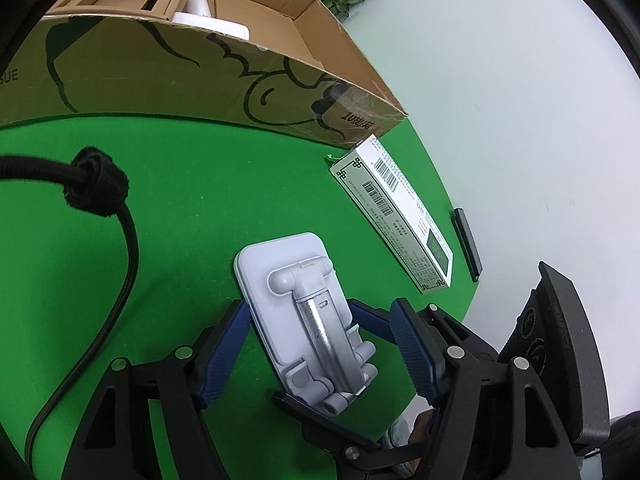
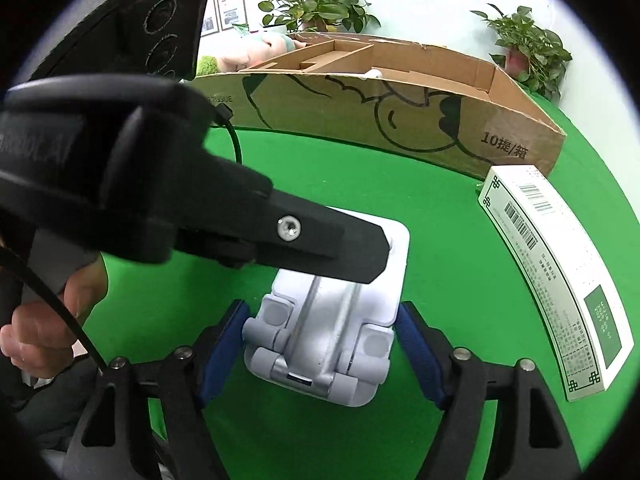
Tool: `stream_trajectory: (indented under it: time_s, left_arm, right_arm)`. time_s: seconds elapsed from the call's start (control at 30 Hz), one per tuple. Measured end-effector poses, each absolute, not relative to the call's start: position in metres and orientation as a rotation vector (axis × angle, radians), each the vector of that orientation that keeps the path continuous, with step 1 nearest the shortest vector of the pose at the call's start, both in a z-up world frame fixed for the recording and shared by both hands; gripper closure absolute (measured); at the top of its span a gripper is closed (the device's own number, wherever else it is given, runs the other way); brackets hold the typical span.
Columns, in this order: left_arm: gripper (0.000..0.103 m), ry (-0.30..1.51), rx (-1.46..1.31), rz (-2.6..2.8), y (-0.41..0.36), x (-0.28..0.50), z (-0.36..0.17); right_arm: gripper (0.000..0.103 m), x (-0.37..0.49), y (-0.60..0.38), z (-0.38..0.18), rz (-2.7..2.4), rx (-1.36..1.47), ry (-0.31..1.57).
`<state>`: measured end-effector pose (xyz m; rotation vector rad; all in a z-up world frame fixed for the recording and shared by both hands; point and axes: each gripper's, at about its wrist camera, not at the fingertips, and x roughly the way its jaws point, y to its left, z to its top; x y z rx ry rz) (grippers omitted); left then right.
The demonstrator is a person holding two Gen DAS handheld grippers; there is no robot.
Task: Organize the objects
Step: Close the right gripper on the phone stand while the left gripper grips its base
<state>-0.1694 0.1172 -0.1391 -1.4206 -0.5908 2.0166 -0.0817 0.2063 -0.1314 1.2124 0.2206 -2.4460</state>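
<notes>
Two grippers, left gripper and right gripper, are straddling our folded phone stand half-open, apparently ungripped; we're judging it light, stiff, slippery—pinch its flat edges.

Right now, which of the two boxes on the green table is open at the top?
The big brown cardboard box at the back, printed with a black cartoon drawing; its top is open, showing dividers inside. The slim white barcode carton lying flat beside it is closed.

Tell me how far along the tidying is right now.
Done: a white item already sits in the cardboard box. In hand: both tools, left and right, straddle the folded grey phone stand on the green cloth; a firm grip isn't clear. Left: the stand and the white barcoded carton outside the box.
</notes>
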Motion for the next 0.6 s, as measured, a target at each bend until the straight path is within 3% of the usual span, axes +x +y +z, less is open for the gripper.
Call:
stream_trajectory:
  time_s: [0.17,0.37,0.43,0.6]
  left_arm:
    - [0.043,-0.589,-1.438,2.016,0.119,-0.172,-0.139]
    - [0.055,-0.594,-1.459,2.011,0.121,-0.174,-0.141]
    - [0.064,-0.593,-1.467,2.025,0.121,-0.175,-0.141]
    - [0.07,-0.6,-1.46,2.029,0.121,-0.175,-0.137]
  right_arm:
    - [0.03,-0.084,0.213,-0.129,-2.444,1.231,0.135]
    - [0.03,-0.095,0.228,-0.125,-2.385,1.267,-0.103]
    - [0.03,-0.094,0.231,-0.124,-2.361,1.27,-0.164]
    - [0.03,-0.089,0.226,-0.124,-2.341,1.266,-0.167]
